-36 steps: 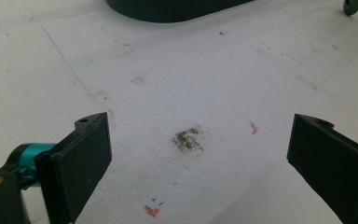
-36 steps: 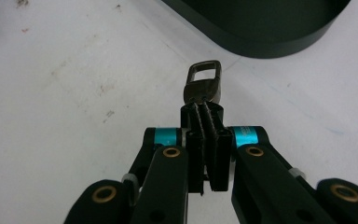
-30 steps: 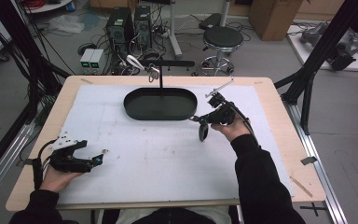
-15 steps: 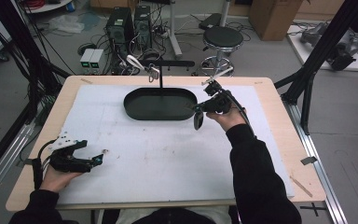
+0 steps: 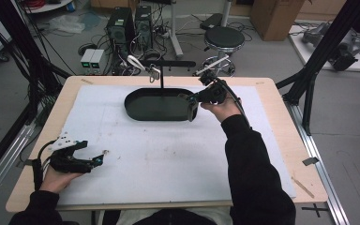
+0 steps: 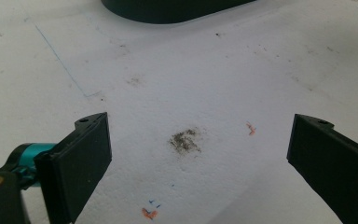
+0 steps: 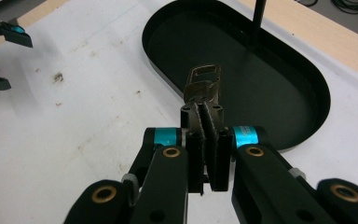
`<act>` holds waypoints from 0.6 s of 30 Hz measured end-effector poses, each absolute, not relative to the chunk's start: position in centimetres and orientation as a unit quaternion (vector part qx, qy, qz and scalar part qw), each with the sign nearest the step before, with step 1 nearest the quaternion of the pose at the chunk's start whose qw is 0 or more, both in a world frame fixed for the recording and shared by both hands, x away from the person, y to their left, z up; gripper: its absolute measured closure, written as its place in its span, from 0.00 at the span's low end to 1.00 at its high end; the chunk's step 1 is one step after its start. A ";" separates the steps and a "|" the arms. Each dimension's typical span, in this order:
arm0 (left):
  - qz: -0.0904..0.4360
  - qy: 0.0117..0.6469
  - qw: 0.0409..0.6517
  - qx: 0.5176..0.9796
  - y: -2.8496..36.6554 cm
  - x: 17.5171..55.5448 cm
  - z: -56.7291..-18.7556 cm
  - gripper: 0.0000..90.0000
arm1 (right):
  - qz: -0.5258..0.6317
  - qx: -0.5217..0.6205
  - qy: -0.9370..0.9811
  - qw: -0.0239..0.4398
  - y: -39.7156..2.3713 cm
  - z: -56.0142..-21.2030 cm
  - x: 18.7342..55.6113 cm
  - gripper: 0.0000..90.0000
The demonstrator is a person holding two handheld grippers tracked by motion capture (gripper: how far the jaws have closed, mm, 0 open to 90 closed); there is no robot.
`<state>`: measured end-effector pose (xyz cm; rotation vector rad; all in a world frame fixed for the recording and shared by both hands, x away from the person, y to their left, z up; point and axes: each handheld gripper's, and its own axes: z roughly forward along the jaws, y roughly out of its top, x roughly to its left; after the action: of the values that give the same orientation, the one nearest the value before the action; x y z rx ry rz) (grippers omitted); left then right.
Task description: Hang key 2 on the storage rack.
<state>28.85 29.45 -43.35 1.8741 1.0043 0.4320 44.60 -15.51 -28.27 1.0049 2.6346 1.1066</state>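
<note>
My right gripper (image 5: 191, 107) hangs over the right end of a black oval tray (image 5: 138, 114), shut on a dark strap with a metal buckle (image 7: 204, 83). The strap stands pinched between the pads, its buckle end pointing past the fingertips over the tray's rim (image 7: 168, 88). A thin black post (image 5: 162, 83) rises from the tray and carries a crossbar (image 5: 173, 63). My left gripper (image 5: 99, 159) rests near the front left of the white mat, open, with bare mat between its pads (image 6: 81, 158). From the right gripper view, the left gripper (image 7: 10, 61) sits far off at the left.
A pale looped item (image 5: 138, 62) hangs from the crossbar's left end. The white mat (image 5: 168, 159) covers most of the wooden table (image 5: 281, 122). Black frame legs (image 5: 309, 89) stand at the table's sides. A stool (image 5: 225, 37) and computer cases are on the floor beyond.
My right gripper has carried the strap up, away from me and to the left, from the mat to above the tray's right end. The left gripper stayed still.
</note>
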 end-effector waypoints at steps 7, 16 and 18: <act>0.175 0.409 0.467 0.764 29.5 28.9 -43.4 0.08 | 0.377 0.332 0.863 0.049 -15.4 -27.7 45.6 0.98; 0.177 0.409 0.470 0.762 29.5 28.8 -43.3 0.08 | 0.369 0.340 0.863 0.051 -14.4 -27.0 47.2 0.98; 0.176 0.408 0.472 0.762 29.5 28.8 -43.3 0.08 | 0.369 0.340 0.863 0.053 -14.2 -26.9 47.6 0.98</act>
<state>28.80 29.53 -43.26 1.8652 0.9997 0.4299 47.65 -14.18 -26.93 1.0331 2.6236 1.1229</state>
